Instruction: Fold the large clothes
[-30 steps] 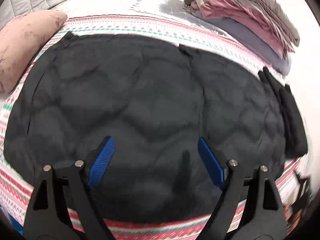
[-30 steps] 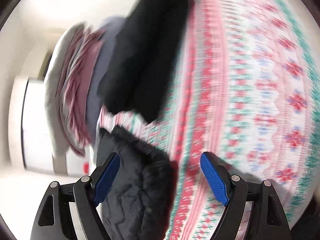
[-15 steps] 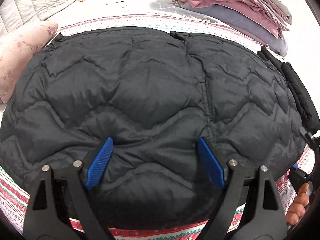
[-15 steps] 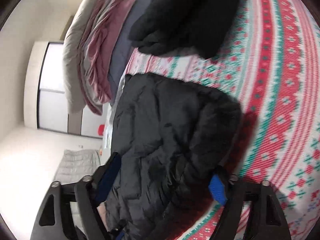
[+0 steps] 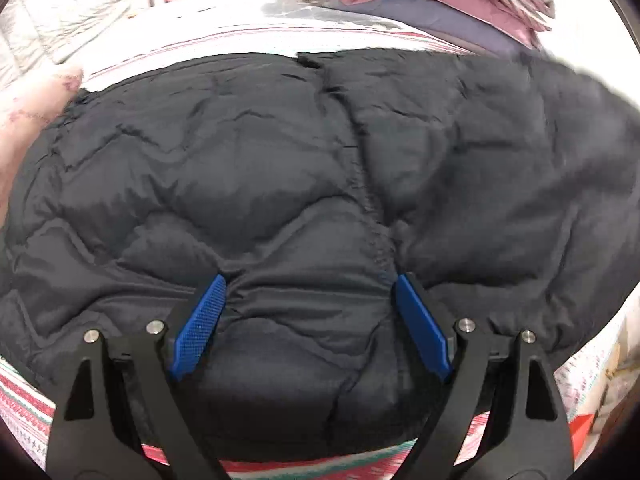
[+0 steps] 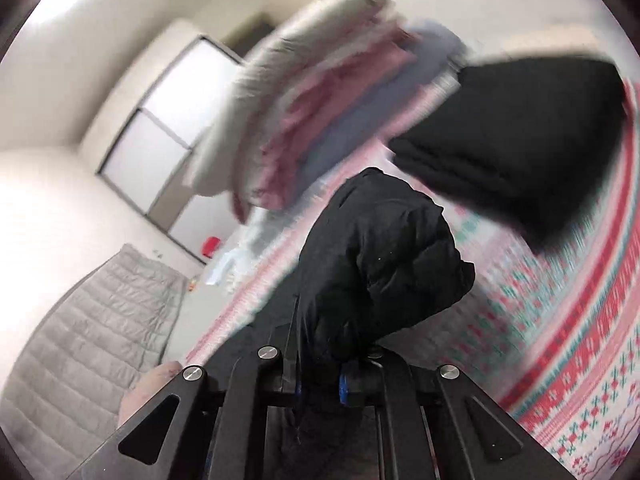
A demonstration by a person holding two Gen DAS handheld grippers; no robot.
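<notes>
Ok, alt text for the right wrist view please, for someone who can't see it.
The right gripper is shut on a bunched fold of the black puffer jacket, lifting it above a red, green and white patterned bedspread. Behind, motion-blurred, are a stack of folded bedding and a folded black garment.

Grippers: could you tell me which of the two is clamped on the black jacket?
The right gripper: its blue pads are shut on a bunch of the jacket. The left gripper is open, pads pressing on the jacket.
</notes>
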